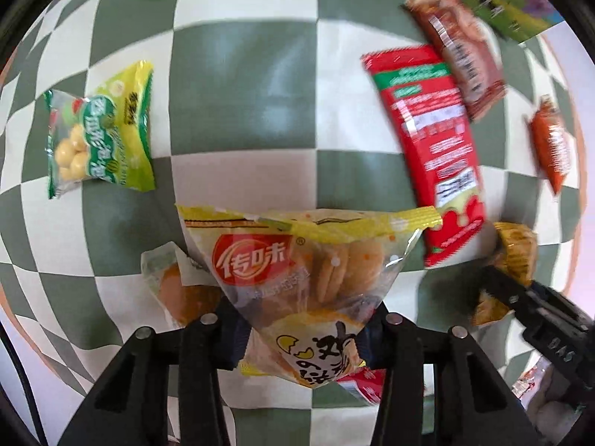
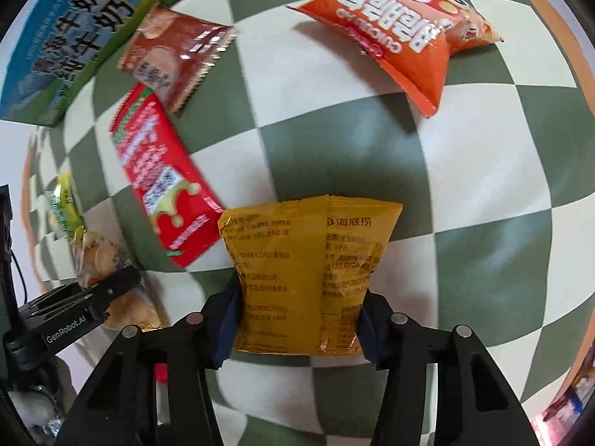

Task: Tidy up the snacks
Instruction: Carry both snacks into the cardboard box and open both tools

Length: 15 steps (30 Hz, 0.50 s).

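I see the checkered cloth (image 1: 241,85) under everything, with a milk carton (image 2: 63,55) at its far edge. My left gripper (image 1: 301,319) pinches the clear biscuit bag (image 1: 297,260) above the cloth; my right gripper (image 2: 297,319) pinches the yellow packet (image 2: 297,275). The red packet (image 2: 163,171) lies between them, and the orange bag (image 2: 401,26) lies farther off.

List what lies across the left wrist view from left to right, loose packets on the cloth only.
Green packet of yellow balls → long red packet → small orange packet. The brown packet overlaps the red one, so I left it out.
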Motion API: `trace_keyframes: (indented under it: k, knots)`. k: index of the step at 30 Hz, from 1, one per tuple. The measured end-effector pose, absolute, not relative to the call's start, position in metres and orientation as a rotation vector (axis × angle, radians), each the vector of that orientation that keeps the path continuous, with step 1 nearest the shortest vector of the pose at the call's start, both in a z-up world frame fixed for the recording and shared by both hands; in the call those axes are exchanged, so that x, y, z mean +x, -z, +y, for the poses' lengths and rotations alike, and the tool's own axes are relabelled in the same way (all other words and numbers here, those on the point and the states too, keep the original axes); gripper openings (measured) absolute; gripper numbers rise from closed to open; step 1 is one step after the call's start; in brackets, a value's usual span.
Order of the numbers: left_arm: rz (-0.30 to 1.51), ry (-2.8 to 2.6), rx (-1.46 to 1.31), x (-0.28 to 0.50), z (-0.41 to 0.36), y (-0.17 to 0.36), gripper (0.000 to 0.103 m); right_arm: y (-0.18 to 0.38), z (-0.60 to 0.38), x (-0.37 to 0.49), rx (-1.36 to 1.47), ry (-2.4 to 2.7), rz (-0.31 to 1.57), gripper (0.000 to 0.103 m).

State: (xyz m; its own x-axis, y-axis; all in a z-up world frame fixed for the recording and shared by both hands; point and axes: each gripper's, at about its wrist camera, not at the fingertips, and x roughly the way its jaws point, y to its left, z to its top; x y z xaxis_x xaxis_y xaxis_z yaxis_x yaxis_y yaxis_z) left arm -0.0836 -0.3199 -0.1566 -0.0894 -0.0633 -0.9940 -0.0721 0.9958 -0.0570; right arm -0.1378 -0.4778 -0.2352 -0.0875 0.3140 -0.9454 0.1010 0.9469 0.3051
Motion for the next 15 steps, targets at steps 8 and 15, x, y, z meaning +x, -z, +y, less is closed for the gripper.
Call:
trace_keyframes:
  k: [8, 15]
  knots:
    - [1.545, 0.086, -0.164, -0.071, -0.315, 0.08, 0.042, 0.177, -0.454, -0.125, 0.374, -0.301, 1.571, 0.055]
    - [1.363, 0.221, -0.202, -0.009, -0.314, -0.031, 0.042, 0.058, -0.476, -0.049, 0.393, -0.416, 1.363, 0.055]
